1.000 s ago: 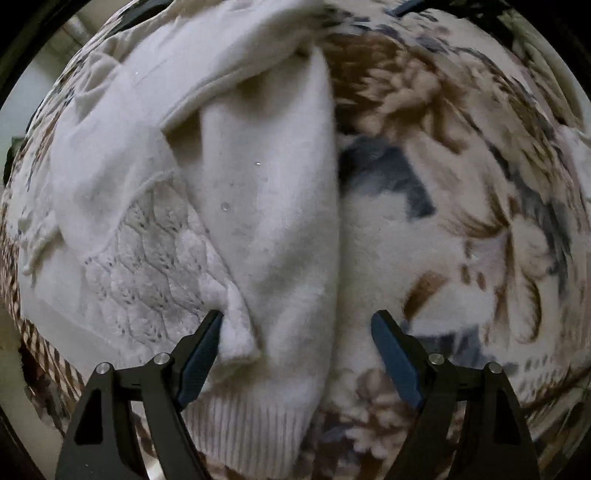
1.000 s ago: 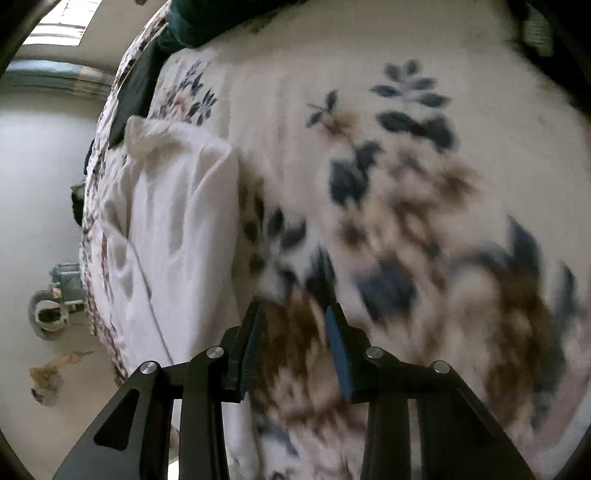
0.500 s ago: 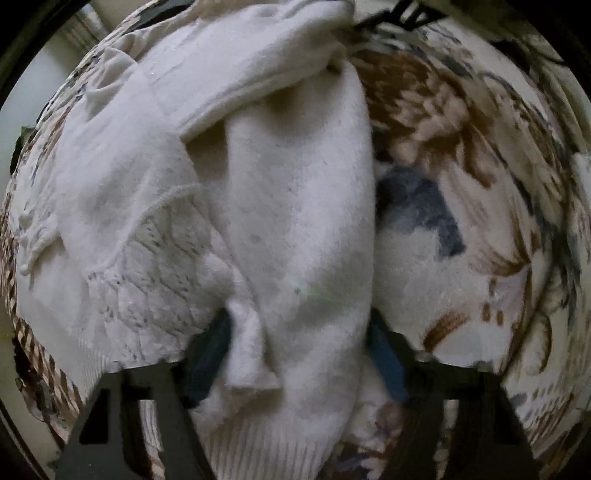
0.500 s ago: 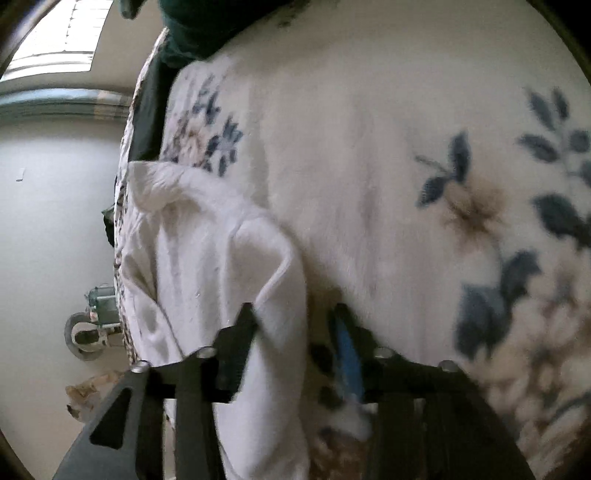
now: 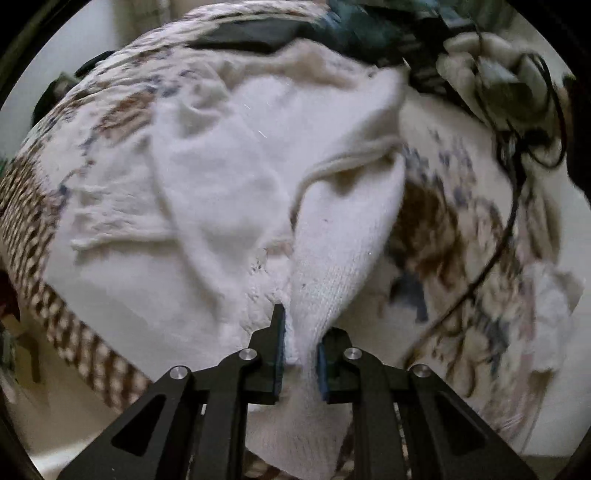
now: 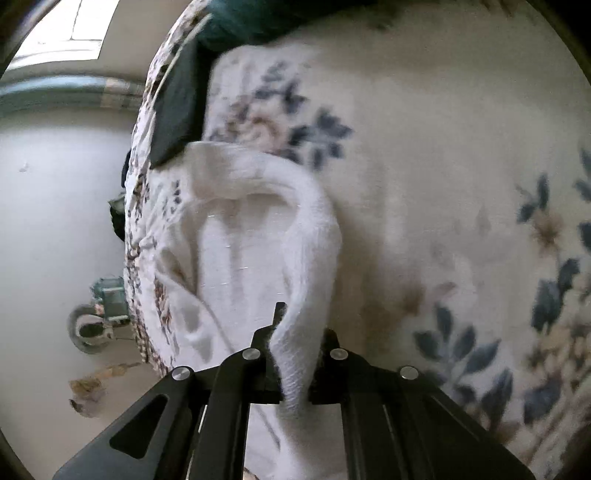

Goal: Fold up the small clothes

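My left gripper (image 5: 300, 345) points forward and down over the bed, its two fingers drawn close and pinching a ribbed fold of the white sweater (image 5: 229, 206) between the blue pads (image 5: 280, 343). From the pinch the knit rises as a taut ridge toward the far side, while the rest of the garment lies crumpled to the left on the flowered blanket (image 5: 461, 229), with a patch of openwork knit just beside my left finger. Beyond the sweater a dark green cloth (image 5: 362, 29) lies at the far edge of the bed, and a black cable (image 5: 495, 243) trails across the blanket on the right.

My right gripper (image 6: 295, 354) also reaches forward and down, its fingers nearly together and clamped on another edge of the sweater (image 6: 243, 251). The cloth curves up from the pinch in a rounded fold and spreads to the left, lying near the bed's edge on the blanket (image 6: 443, 166). A dark flat cloth (image 6: 177, 107) sits past the sweater's far end. Left of the bed is pale floor (image 6: 55, 221).
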Tool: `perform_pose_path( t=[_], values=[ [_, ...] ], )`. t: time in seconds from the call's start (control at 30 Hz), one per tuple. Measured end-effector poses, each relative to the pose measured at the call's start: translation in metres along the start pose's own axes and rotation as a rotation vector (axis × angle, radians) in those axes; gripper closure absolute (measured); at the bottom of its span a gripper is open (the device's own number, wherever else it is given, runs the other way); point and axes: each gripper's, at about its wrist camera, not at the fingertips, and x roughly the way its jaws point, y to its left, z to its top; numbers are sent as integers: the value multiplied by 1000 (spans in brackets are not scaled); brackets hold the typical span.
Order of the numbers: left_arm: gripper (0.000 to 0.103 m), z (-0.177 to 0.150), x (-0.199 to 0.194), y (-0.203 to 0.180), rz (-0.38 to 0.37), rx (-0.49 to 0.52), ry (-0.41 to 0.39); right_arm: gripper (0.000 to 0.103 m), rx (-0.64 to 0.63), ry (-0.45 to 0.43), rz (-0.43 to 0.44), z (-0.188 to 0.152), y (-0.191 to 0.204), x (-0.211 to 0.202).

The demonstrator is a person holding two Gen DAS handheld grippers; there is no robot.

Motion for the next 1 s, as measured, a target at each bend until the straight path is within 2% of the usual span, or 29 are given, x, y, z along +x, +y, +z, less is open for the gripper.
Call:
perform_pose_path(
  t=[0.03, 0.13, 0.27, 0.33, 0.47, 0.57, 0.6, 0.63, 0.67, 0.7, 0.73, 0.77, 0.83, 0.87, 0.9, 0.93, 0.97, 1.0],
  values=[
    [92, 5, -8, 5, -5, -23, -8, 96, 0, 0, 0, 0, 0, 0],
    [92, 24, -31, 51, -37, -128, -29, 96, -36, 21, -71, 3, 71, -2],
    [92, 38, -32, 105, -80, -252, -19, 96, -69, 26, -144, 15, 149, 36],
    [92, 47, -21, 151, -118, -331, 11, 96, -80, 42, -181, 23, 186, 69],
    [92, 53, 12, 219, -169, -427, 77, 96, -100, 74, -279, 36, 248, 152],
    [91, 57, 47, 271, -180, -452, 139, 96, -76, 102, -348, 45, 274, 215],
    [90, 57, 56, 280, -192, -449, 163, 96, -76, 102, -348, 45, 274, 215],
    [88, 57, 67, 289, -210, -448, 195, 95, -40, 111, -377, 51, 281, 244],
    [85, 56, 78, 298, -232, -457, 236, 92, -15, 126, -387, 53, 282, 256],
    [81, 55, 89, 310, -285, -485, 277, 90, 31, 149, -371, 55, 282, 265],
    [72, 53, 91, 317, -303, -494, 301, 81, 64, 157, -327, 55, 282, 267],
    [67, 52, 90, 321, -297, -493, 311, 73, 90, 160, -272, 55, 280, 266],
    [66, 49, 84, 335, -312, -480, 331, 62, 102, 160, -144, 51, 279, 246],
    [59, 49, 82, 338, -304, -473, 341, 57, 95, 152, -113, 48, 277, 236],
    [57, 49, 78, 344, -290, -469, 350, 54, 77, 128, -89, 42, 274, 219],
    [57, 51, 75, 349, -306, -473, 344, 48, 77, 128, -89, 42, 274, 219],
    [57, 57, 71, 351, -337, -470, 335, 46, 43, 92, -96, 29, 267, 195],
    [55, 65, 70, 349, -349, -451, 330, 46, 11, 57, -138, 7, 255, 167]
  ],
)
